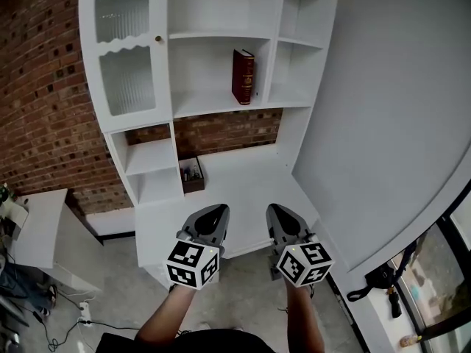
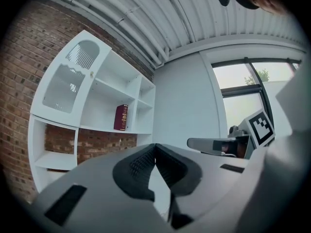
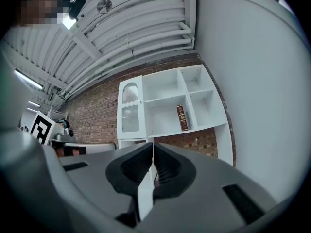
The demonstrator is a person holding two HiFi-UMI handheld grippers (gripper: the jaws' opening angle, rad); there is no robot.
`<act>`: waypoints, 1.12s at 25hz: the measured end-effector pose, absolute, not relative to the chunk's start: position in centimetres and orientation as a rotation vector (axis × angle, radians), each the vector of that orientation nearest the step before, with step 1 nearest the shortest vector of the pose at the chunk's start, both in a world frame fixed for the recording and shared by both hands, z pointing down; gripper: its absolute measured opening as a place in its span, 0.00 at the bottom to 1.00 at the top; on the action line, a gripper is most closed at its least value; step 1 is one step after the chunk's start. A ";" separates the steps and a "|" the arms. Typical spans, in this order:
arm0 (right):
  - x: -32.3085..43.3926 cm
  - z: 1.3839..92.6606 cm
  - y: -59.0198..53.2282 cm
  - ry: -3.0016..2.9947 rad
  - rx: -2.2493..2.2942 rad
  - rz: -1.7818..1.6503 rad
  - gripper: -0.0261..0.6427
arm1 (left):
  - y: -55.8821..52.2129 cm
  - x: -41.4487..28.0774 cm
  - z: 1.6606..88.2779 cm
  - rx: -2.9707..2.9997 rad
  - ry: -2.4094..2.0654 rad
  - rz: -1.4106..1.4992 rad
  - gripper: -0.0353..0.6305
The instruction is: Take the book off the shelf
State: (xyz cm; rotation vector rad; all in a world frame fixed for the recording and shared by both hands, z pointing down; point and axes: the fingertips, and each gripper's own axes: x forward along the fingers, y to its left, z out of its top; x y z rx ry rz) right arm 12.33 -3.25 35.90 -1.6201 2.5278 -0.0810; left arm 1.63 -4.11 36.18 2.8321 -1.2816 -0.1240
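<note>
A: Item one, the book (image 1: pixel 243 76). Where do I enter it?
B: Upper middle of the head view, on the white shelf (image 1: pixel 221 103). It is in the middle compartment, at the right end, close by the divider. Dark red, standing upright, spine out towards me. Nothing else shares that compartment.
A: Long axis?
B: Vertical, top to bottom of the frame. The thin width of the spine runs left to right. I judge a grip would have to close across that thin width.
A: Item two, the left gripper (image 1: pixel 218 212).
B: Lower middle of the head view, left of the pair. Jaws together at the tips, nothing between them. In its own view the book sits above and left of the jaw line.
A: Item three, the right gripper (image 1: pixel 277 212).
B: Lower middle, right of the pair. Jaws pressed together, empty. In its own view the book lies above and just right of the jaw line.
A: Bearing from grippers to book?
B: Straight up the frame, well apart from both, with the white table (image 1: pixel 243 182) lying between. The book falls about midway across the pair, so I cannot call either one clearly nearer.
A: Consequence?
B: My judgement: whichever I choose must open first, then travel forward and up to the spine. The task is not yet begun.
</note>
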 end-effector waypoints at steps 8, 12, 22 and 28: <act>13.9 37.3 -1.9 2.562 -1.588 -0.103 0.07 | -1.9 4.1 37.3 2.844 -1.266 -0.102 0.08; 14.4 37.3 -1.3 2.566 -1.574 -0.106 0.07 | -1.1 4.9 36.9 2.875 -1.283 -0.080 0.08; 14.7 37.7 -2.7 2.584 -1.557 -0.108 0.07 | -1.8 5.1 37.6 2.870 -1.344 -0.037 0.08; 14.4 37.9 -4.5 2.582 -1.548 -0.120 0.07 | -3.4 4.6 37.3 2.855 -1.357 -0.058 0.08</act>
